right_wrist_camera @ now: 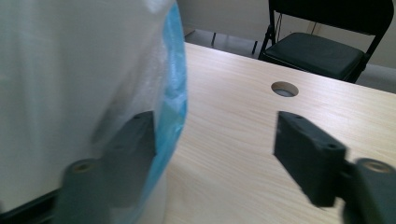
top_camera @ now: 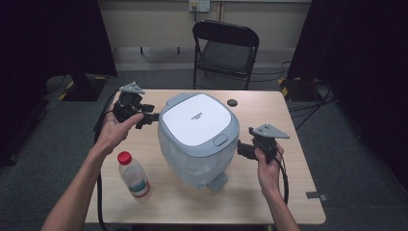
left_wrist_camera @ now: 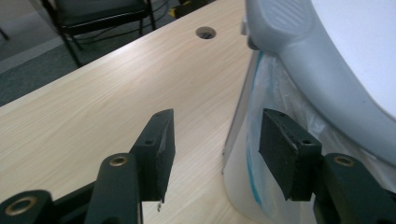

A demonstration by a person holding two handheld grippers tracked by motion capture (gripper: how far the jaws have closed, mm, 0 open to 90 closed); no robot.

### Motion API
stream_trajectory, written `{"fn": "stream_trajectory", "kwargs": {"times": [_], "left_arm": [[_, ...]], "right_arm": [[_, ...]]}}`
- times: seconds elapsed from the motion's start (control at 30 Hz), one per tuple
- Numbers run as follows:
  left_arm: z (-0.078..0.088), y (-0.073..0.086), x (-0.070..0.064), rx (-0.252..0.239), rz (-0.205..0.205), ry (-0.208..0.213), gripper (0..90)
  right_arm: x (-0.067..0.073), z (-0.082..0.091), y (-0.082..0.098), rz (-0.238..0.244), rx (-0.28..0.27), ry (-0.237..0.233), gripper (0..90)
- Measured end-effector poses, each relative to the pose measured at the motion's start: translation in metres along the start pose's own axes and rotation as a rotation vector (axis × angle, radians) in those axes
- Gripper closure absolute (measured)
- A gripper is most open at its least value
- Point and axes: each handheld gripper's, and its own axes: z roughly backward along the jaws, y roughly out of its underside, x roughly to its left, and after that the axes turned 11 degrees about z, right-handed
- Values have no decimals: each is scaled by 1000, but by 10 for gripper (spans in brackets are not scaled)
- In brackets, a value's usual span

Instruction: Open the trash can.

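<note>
High view: lidded bin (top_camera: pixel 198 126), plastic liner (top_camera: pixel 192 166) inside; bottle (top_camera: pixel 134 177) at seven o'clock; left hand-held gripper (top_camera: pixel 153 117) and right hand-held gripper (top_camera: pixel 243 148) flank it, both open.

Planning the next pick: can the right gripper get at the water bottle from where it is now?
Probably not directly. The right gripper sits at the bin's right side, and the water bottle lies to the bin's front-left, so the bin stands between them. It would have to swing around the front; the left gripper is nearer.

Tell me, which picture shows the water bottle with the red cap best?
The high view. The water bottle lies whole on the table near the person's left forearm, beside the bin. The two gripper views look at the bin's side and bag instead.
</note>
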Motion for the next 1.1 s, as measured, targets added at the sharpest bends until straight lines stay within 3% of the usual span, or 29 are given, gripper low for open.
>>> {"fn": "stream_trajectory", "kwargs": {"times": [0.03, 0.17, 0.27, 0.4, 0.47, 0.5, 0.53, 0.57, 0.63, 0.7, 0.83, 1.1], "left_arm": [[6, 1, -2, -19, -5, -34, 456], [18, 2, -8, -48, 3, -58, 458], [20, 3, -7, -48, 23, -31, 473], [17, 5, -15, -25, 5, 2, 527], [14, 5, -17, -13, -13, -3, 539], [12, 5, -17, -13, -17, 3, 556], [12, 4, -15, -7, -17, 17, 577], [11, 4, -13, -5, -11, 35, 612], [10, 3, -12, 8, -21, 53, 622], [8, -1, -13, 29, -31, 54, 639], [-1, -9, -17, 70, -74, 19, 649], [-9, -14, -17, 87, -87, 52, 638]], "right_arm": [[-2, -1, 1, 0, 1, -6, 209], [-10, -10, 9, -5, 23, 20, 212], [-14, -19, 12, -9, 27, 36, 212], [-17, -29, 6, -19, 1, 33, 217], [-17, -32, 2, -25, -30, 15, 218], [-17, -34, 0, -31, -52, -17, 226], [-16, -34, -1, -33, -71, -62, 320], [-12, -32, -3, -18, -88, -85, 424], [-9, -29, -3, -1, -83, -74, 442], [-3, -22, -4, 5, -69, -70, 528], [4, -10, -2, 13, -60, -80, 516], [18, 12, 5, 12, -52, -65, 487]]}}
